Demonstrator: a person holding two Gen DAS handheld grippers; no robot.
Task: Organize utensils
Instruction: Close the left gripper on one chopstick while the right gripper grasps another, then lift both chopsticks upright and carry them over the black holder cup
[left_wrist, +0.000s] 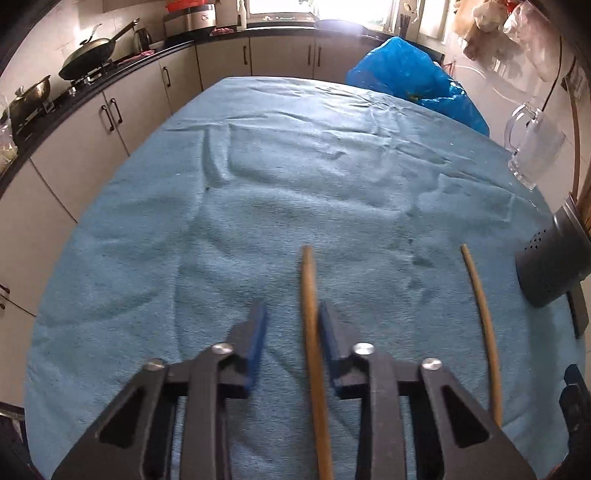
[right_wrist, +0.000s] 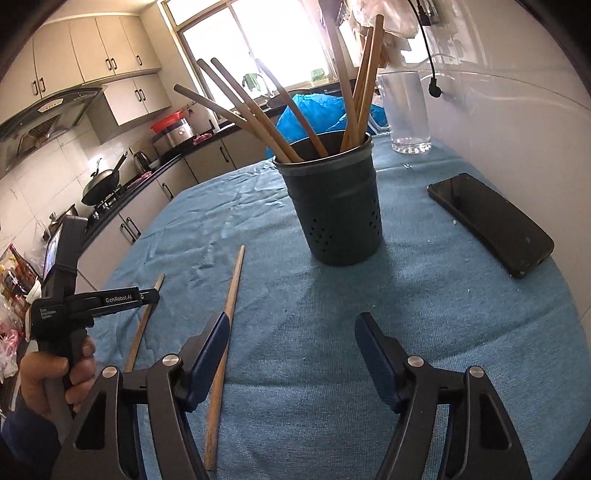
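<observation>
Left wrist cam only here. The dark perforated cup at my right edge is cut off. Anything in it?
Observer: Yes. The holder stands upright with a bunch of wooden chopsticks leaning out of it.
Operator: State of the other tool?
Observer: The right hand-held gripper is open, with nothing between its pads. A loose chopstick on the table runs in under its left finger.
Operator: Any clutter near the holder?
Observer: A black phone lies flat on the blue cloth, to the right of the holder and apart from it.
</observation>
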